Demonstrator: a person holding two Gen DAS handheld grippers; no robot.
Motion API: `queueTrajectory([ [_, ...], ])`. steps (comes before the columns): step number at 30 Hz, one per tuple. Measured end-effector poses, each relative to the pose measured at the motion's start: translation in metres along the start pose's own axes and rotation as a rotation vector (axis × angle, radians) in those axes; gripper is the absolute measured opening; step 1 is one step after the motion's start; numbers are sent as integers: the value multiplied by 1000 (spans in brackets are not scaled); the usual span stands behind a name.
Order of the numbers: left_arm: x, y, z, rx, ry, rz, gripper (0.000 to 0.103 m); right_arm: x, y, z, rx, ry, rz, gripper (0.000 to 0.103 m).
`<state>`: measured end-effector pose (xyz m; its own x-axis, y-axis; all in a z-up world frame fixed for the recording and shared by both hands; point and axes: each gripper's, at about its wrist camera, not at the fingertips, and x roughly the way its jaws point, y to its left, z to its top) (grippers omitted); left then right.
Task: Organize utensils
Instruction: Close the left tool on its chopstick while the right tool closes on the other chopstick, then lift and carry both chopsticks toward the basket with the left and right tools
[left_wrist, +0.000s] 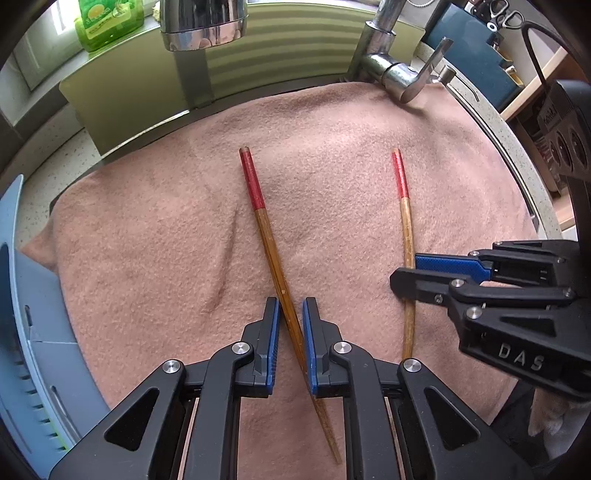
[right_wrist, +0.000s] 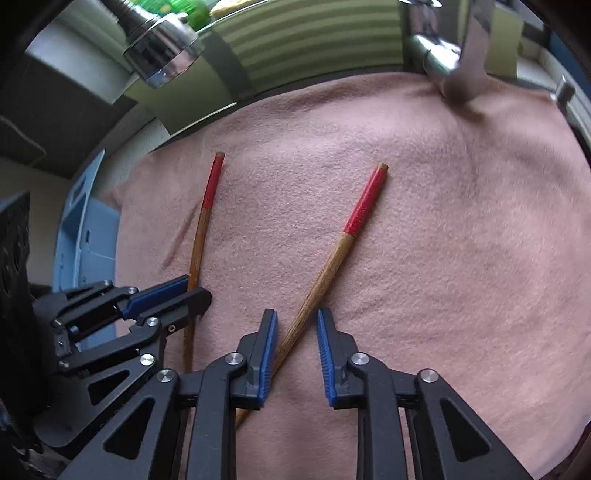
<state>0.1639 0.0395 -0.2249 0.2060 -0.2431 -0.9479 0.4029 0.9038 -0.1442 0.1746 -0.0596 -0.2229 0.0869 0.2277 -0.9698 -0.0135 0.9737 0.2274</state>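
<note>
Left gripper (left_wrist: 291, 314): jaws clenched on the left chopstick (left_wrist: 269, 236), lying on the towel (left_wrist: 147, 229).
Right gripper (right_wrist: 295, 325): jaws loosely astride the right chopstick (right_wrist: 332, 258), gap visible in its own view only.
Surface: pink towel over the worktop.
Far: tap (left_wrist: 391, 70), green bottle (left_wrist: 107, 22).
</note>
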Motion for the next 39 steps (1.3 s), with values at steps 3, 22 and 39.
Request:
queueTrajectory([
  [3,-1,-1,-2,-6,-9,6,11,-2,-9,0,15,3,17,12],
  [22,-7,-3,-16,-113,-76,39,10,-25,-38,-22,45,-37,87,6],
  [39,-6,-3,-16,-261,-147,68,10,-19,-35,-18,17,-52,104,6],
])
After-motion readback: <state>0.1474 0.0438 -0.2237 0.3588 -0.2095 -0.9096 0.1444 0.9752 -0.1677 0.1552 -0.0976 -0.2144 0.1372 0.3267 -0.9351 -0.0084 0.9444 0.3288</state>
